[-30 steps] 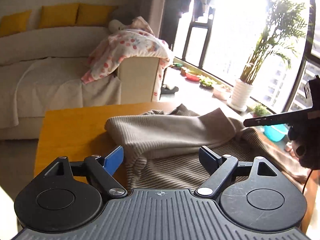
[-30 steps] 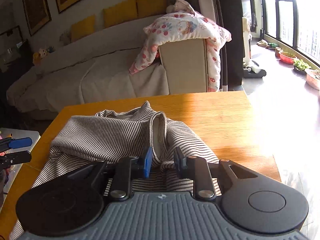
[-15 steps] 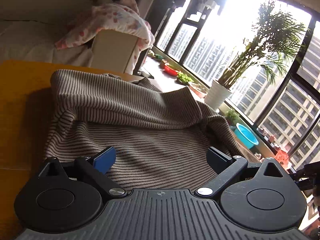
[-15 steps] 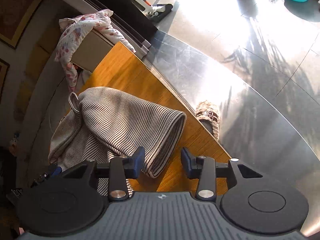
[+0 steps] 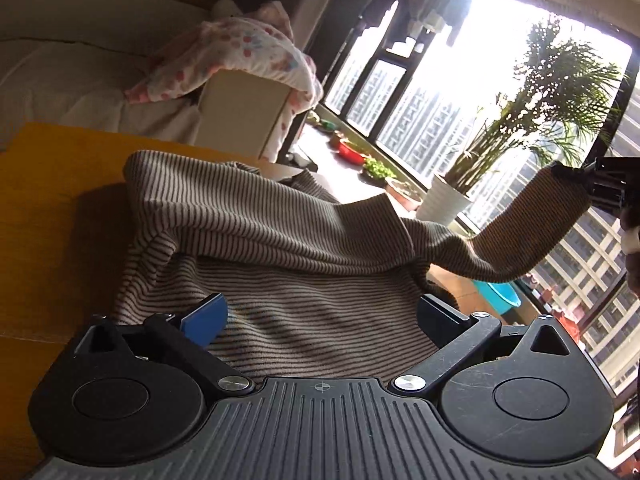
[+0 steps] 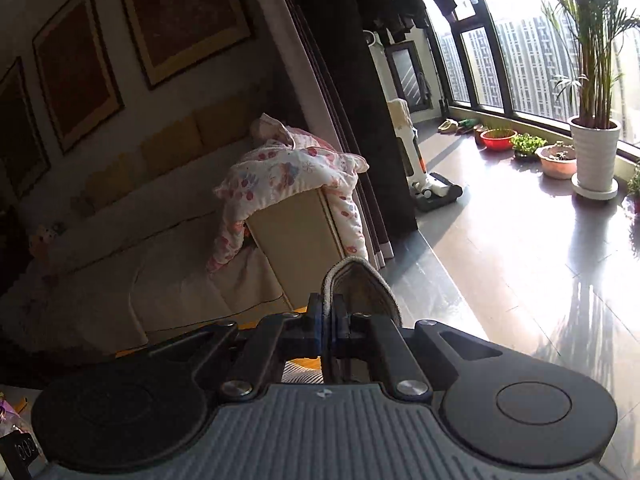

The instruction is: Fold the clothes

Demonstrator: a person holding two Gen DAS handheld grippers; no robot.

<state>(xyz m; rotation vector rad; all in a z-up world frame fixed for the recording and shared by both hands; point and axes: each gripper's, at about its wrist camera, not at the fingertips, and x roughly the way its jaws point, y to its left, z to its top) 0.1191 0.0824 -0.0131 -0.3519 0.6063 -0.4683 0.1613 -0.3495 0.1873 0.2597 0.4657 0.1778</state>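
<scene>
A brown-and-cream striped sweater (image 5: 280, 240) lies crumpled on the yellow wooden table (image 5: 48, 200). My left gripper (image 5: 320, 314) hovers low over its near part, jaws still opening wide, blue pads (image 5: 204, 316) apart with cloth beneath them but not pinched. One sleeve (image 5: 532, 224) rises off the table to the right, where my right gripper (image 5: 576, 176) holds its end. In the right wrist view the right gripper (image 6: 326, 320) is shut on the sleeve cuff (image 6: 356, 284), which sticks up past the fingertips.
A sofa with a floral blanket (image 5: 240, 56) over its arm stands behind the table. A potted palm (image 6: 594, 152), bowls of plants (image 6: 498, 138) and an upright vacuum (image 6: 424, 176) stand on the glossy floor by the windows. A blue basin (image 5: 500, 292) sits past the table's far right edge.
The right gripper closed on the sleeve cuff and lifted it up off the table. The left gripper opened wider and sank a little toward the sweater.
</scene>
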